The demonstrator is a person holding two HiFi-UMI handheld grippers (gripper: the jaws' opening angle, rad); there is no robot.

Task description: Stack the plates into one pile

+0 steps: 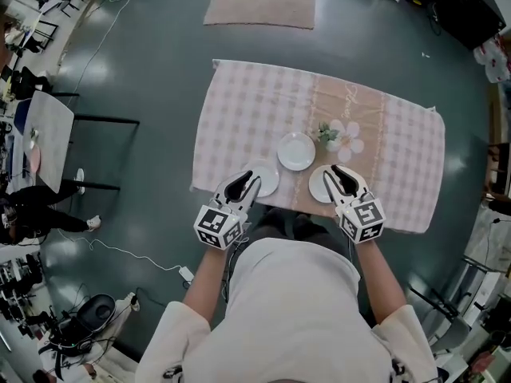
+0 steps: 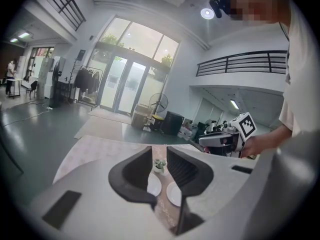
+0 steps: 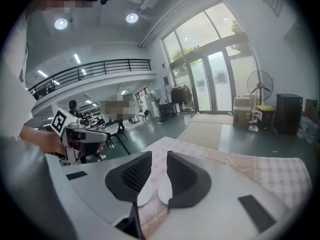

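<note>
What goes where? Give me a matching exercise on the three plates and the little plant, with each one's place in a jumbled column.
Things:
1. left plate
2. right plate
3. far plate
4. plant

Places:
A. just right of the far plate
B. partly hidden by the right gripper
C. partly hidden by the left gripper
D. middle, farthest from the person

Pairs: 1-C, 2-B, 3-D, 4-A

a small plant (image 1: 326, 133) crowds the far plate (image 1: 296, 151).
</note>
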